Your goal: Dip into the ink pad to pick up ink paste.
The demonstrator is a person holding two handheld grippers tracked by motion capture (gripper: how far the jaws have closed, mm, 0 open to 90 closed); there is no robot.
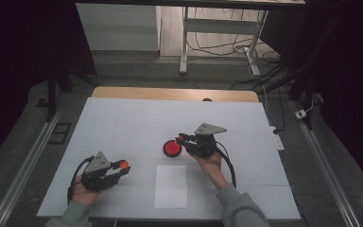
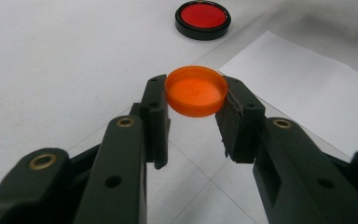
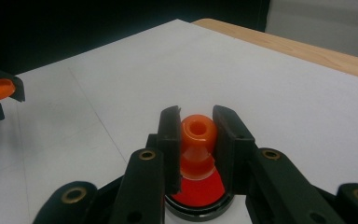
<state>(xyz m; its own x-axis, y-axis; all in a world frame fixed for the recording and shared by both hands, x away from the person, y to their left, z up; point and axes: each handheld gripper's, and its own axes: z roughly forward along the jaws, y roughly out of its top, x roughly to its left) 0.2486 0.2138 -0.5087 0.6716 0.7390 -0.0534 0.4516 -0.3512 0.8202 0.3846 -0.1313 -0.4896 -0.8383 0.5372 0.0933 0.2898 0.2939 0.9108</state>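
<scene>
High view | left gripper (image 1: 118, 169) clamps flat round orange plastic cap (image 2: 196, 91) clear of table | right gripper (image 1: 183, 139) grips small orange plastic bottle (image 3: 198, 140) over black-rimmed red dish (image 1: 172, 148), likely for capping.

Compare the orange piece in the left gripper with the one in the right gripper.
The orange cap is a flat, shallow disc; the orange knob is taller, with a hole at its end. The cap is held above bare table, the knob over the red dish. Both are orange, clamped between jaws.
</scene>
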